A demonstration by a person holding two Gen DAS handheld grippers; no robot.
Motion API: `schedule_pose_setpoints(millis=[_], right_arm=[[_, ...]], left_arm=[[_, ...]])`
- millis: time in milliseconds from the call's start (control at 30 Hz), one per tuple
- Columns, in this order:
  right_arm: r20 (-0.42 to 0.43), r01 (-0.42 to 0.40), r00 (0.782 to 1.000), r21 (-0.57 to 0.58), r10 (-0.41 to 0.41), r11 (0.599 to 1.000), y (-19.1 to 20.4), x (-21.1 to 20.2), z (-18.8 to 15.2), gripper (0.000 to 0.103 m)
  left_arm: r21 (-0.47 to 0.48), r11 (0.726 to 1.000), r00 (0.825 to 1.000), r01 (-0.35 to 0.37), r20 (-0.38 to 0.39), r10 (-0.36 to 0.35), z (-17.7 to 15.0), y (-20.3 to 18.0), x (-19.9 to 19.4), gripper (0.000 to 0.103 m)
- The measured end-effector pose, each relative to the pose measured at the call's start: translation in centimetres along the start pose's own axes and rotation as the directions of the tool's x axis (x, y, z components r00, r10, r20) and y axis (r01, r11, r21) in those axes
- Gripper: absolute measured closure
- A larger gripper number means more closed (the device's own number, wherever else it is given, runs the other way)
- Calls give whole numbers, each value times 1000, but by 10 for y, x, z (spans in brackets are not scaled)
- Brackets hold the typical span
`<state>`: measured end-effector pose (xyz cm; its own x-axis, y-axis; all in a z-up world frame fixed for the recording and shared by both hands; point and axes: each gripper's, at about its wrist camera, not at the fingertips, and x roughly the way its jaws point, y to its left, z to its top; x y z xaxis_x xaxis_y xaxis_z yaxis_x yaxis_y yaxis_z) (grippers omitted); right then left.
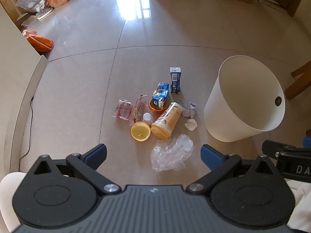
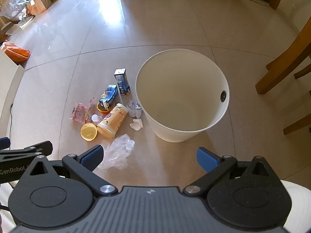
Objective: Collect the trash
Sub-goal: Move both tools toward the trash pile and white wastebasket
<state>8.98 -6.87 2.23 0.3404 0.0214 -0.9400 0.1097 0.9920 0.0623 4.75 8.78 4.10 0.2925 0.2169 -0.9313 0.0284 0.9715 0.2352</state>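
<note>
both claws hang wide and hold nothing: left gripper (image 1: 153, 153) above the crumpled clear plastic bag (image 1: 172, 152), right gripper (image 2: 149, 156) near the round white plastic bin (image 2: 223, 116).

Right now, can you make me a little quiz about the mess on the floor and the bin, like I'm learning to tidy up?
1. True or false: the white bin already has trash inside.
2. Which piece of trash lies nearest the left gripper? A) the clear plastic bag B) the upright blue carton C) the pink wrapper
3. Fill in: the yellow canister is lying on its ____.

Key:
1. False: what shows of its inside looks empty.
2. A: it lies just ahead of the open jaws.
3. Side, with its yellow lid off beside it.
</note>
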Motion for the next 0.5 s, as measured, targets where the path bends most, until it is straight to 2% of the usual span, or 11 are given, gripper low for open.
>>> schedule_pose_setpoints(millis=[500], right_arm=[[-14, 1, 1000, 1, -1, 1000, -2, 12, 3, 0]], left_arm=[[14, 1000, 1000, 9, 2, -9, 8, -4, 6, 1]])
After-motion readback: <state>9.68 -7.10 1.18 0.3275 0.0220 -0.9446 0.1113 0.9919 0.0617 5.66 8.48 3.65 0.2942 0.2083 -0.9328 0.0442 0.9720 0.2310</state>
